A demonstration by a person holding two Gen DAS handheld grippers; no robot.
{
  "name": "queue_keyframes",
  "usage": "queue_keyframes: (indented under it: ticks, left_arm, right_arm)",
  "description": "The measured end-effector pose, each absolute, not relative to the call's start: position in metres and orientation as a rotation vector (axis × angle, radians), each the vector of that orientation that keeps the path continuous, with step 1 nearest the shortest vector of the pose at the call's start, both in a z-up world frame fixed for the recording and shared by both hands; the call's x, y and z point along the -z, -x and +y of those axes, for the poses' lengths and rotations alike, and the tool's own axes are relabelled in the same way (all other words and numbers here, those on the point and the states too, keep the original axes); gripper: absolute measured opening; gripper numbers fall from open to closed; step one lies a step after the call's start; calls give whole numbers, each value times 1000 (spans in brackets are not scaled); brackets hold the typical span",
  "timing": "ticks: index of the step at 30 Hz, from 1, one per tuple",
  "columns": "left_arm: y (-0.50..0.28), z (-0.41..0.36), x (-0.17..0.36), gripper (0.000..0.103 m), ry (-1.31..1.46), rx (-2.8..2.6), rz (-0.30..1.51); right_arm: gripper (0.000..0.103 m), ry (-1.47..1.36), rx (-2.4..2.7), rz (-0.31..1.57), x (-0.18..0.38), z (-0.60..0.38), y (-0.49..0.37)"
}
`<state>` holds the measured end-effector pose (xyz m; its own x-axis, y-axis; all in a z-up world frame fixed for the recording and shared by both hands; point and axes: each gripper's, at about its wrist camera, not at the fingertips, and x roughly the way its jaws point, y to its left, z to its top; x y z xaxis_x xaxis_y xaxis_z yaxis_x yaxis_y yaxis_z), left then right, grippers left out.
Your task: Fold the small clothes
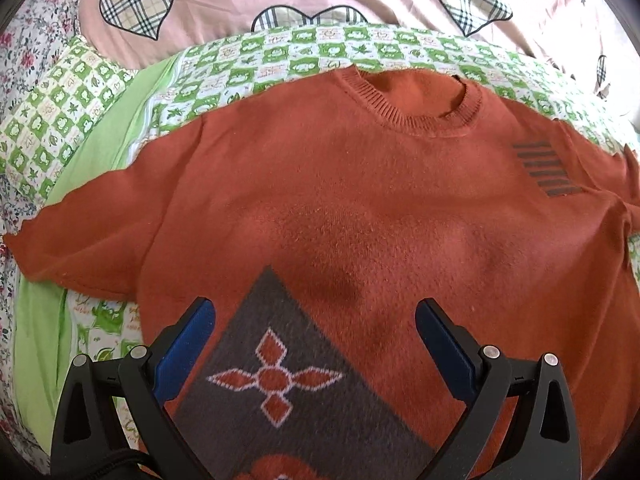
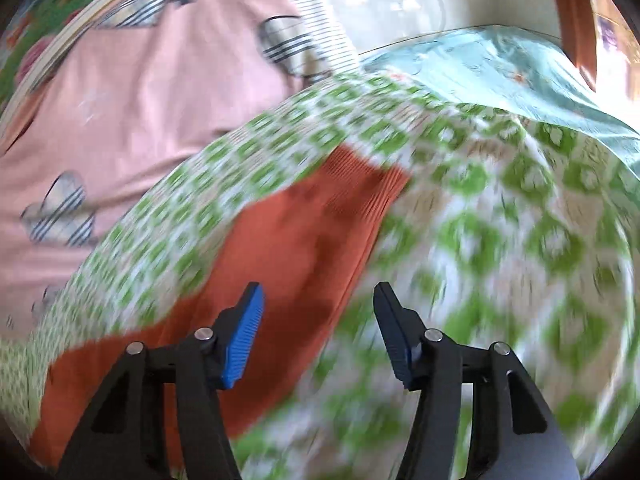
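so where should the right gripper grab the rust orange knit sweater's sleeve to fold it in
Probably at the ribbed cuff of the rust orange knit sweater, coming in from its outer end: the sleeve lies flat and stretched out on the green checked bedsheet, leaving the cuff edge free. The right gripper is open.

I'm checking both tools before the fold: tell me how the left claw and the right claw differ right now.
The left claw hangs over the orange sweater's grey patterned front; the right claw hangs at a ribbed sleeve cuff, beside the green checked sheet. The left claw's jaws stand wider than the right's. The left view is sharp, the right blurred. Both have blue pads and hold nothing.
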<state>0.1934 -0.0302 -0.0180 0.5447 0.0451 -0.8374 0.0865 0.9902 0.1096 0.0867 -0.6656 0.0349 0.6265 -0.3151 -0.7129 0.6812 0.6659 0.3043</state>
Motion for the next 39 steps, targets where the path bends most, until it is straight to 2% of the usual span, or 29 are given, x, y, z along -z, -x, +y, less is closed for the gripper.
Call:
queue_keyframes:
  ticks: [3,5,6,7,9,17,22,31,39]
  left_arm:
    - [-197,-29,24,100,-146,9,1014]
    - [-199,-27,26,100,-144,5,1018]
    - [-200,-26,26,100,-142,5,1016]
    - [-200,-25,27,100,-143,6,1015]
    - [-200,-24,26,100,-144,9,1013]
    - [-190,-12,20,100,-90,38,999]
    - [-180,0,16,100,-43,59,994]
    - [-166,40,1,100,110,156,950]
    - [-171,73,-5,101,226,215,944]
  right_arm:
    - [54,-669,628,683,-20,-700,-104]
    - [48,-711,626,678,-11,-712,-111]
    - [40,-709,626,675,-11,-713,-112]
    - [24,-703,618,679,-12,-714,-115]
    - [10,-703,589,669,-19,-708,-113]
    - [9,-576,308,603,-83,-582,-117]
    - [9,-589,20,631,-91,-461,-142]
    - [9,-687,-412,765,-45,-253,-208]
    - [9,-709,-588,910,9,-131,-242]
